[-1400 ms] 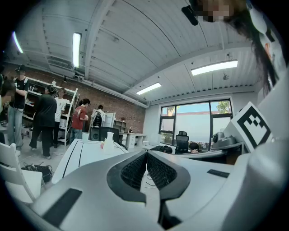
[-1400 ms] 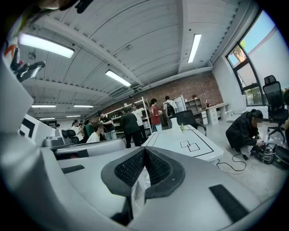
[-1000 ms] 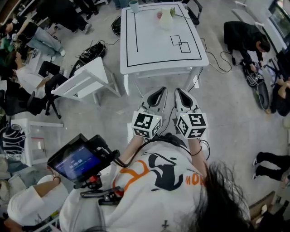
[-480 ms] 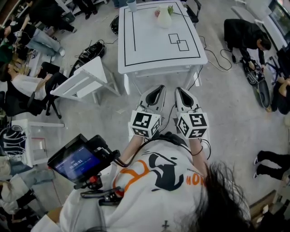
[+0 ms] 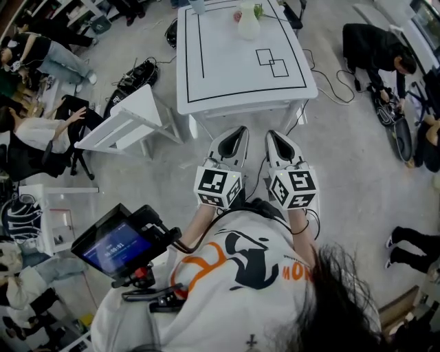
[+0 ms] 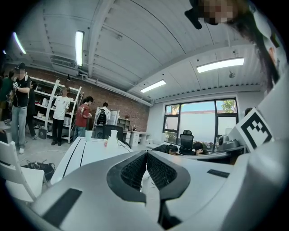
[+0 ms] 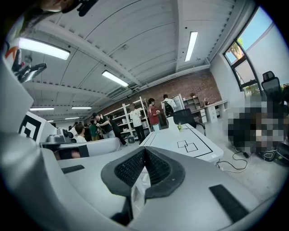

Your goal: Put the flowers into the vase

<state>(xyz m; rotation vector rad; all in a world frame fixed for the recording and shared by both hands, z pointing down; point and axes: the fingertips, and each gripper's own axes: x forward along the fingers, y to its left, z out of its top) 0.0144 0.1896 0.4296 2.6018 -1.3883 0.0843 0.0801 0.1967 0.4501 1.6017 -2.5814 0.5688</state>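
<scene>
Both tools are held side by side in front of the person's chest, their marker cubes close together and their tips pointing toward the white desk (image 5: 234, 75) ahead. The left tool (image 5: 240, 130) has its jaws pressed fully together, the ribbed pads meeting along one line with nothing between them, and the right tool (image 5: 270, 135) is the same: pads touching, nothing held. The desk stands well apart from both tips, across a strip of bare floor, and neither tool reaches over its near edge. At the far end of the desk, straight on from the gap between the two tools, stands the white vase (image 5: 248, 25), upright. The flowers (image 5: 238, 16) are right beside it — a pink bloom just on the left tool's side of the vase and a green sprig on the right tool's side — though it is too small to tell whether they touch it or lie flat on the desk. A pale cup (image 5: 198, 5) sits at the far corner, beyond the left tool and apart from the vase. Two small overlapping squares (image 5: 273, 63) are drawn on the desk between the vase and the right tool's tip, inside a black border line. Off to the left tool's side, a small white table (image 5: 127, 118) lies tipped on the floor.
</scene>
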